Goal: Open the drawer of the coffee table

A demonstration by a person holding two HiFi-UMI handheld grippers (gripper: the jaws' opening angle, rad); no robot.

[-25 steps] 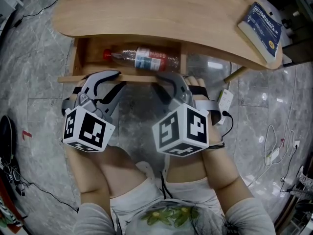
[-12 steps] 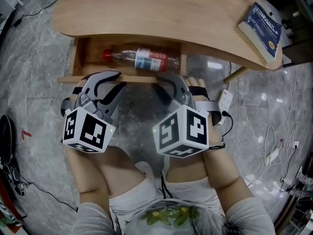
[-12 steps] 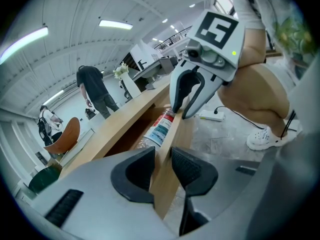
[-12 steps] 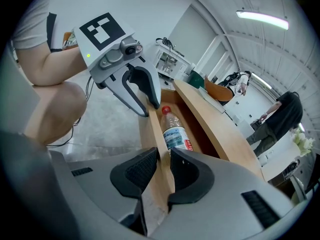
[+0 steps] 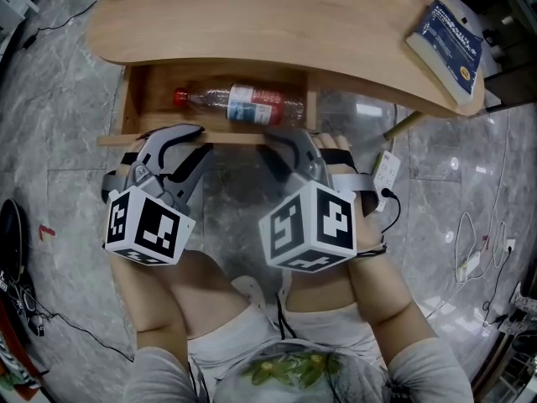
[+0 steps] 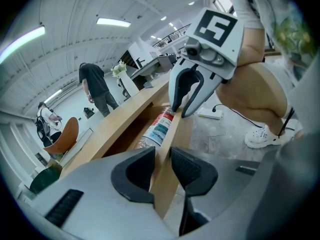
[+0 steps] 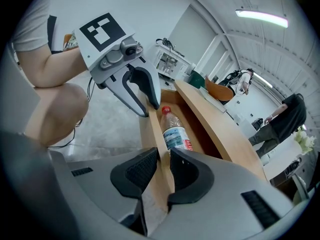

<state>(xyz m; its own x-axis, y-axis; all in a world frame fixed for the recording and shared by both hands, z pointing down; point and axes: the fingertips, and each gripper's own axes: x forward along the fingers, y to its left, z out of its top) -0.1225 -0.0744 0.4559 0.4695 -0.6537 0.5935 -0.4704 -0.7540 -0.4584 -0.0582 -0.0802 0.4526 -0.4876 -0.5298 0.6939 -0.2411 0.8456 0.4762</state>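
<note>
The drawer front (image 5: 239, 136) has come slightly further out from under the desk (image 5: 277, 23) since a second ago. Both grippers are where they were. The drawer (image 5: 130, 99) stands open below the desk's near edge, with a clear plastic bottle (image 5: 243, 105) lying on its side inside, red cap to the left. The left gripper (image 5: 205, 137) pinches the thin wooden front near its left end, one pad on each face. The right gripper (image 5: 268, 141) clamps the same board toward its right end, jaws partly closed on the wood. A blue book (image 5: 449, 44) lies on the desk's far right corner. The floor (image 5: 50, 99) is grey marble.
</note>
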